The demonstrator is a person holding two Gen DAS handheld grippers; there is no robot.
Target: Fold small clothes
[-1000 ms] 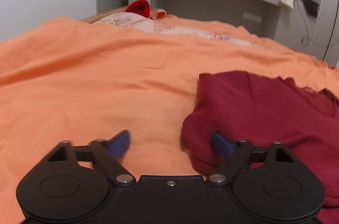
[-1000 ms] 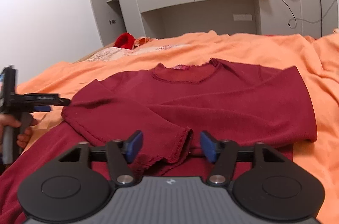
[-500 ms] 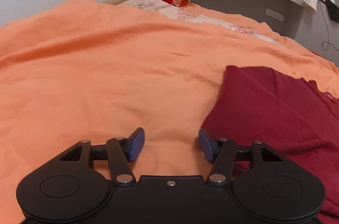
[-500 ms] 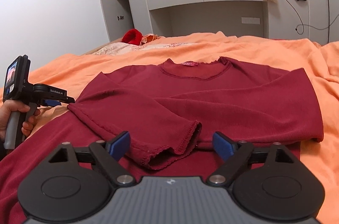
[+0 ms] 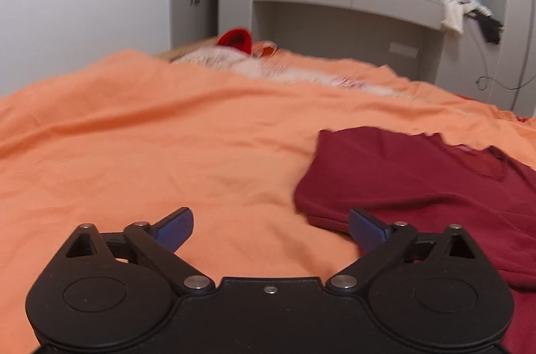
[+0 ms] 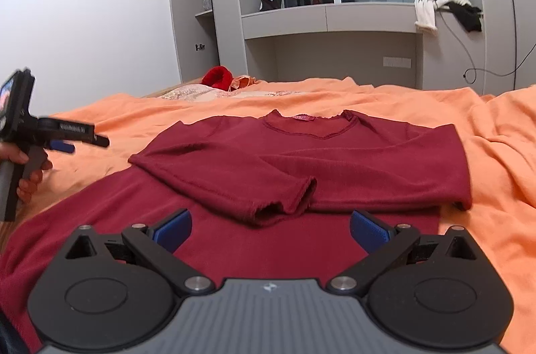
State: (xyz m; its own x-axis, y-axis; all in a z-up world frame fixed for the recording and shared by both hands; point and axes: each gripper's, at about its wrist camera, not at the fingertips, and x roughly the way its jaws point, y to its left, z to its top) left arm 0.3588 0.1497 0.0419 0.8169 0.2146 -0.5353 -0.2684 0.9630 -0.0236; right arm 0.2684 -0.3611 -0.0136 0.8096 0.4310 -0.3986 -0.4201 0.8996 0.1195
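A dark red long-sleeved top (image 6: 335, 159) lies flat on the orange bedspread (image 6: 495, 159), neck away from me, both sleeves folded across its front with the cuffs (image 6: 284, 206) meeting near the middle. My right gripper (image 6: 270, 226) hovers just short of the cuffs, its jaws opening wide with nothing between them. In the left wrist view the top's left edge (image 5: 418, 179) lies at the right. My left gripper (image 5: 270, 225) is over bare bedspread beside that edge, jaws opening wide, empty. The right wrist view shows that left gripper (image 6: 67, 139) held by a hand at the far left.
A red item (image 6: 217, 76) and pale patterned bedding (image 6: 201, 92) lie at the head of the bed. Grey cabinets and a shelf ledge (image 6: 328, 18) stand behind, with white and black clothes (image 6: 442, 5) and a cable hanging at the right. The bedspread bunches up at the right.
Both grippers let go of the folded sleeves, opened wide and drew back. The left gripper moved off the top's left edge onto bare bedspread. The sleeve cuffs now lie flat on the top.
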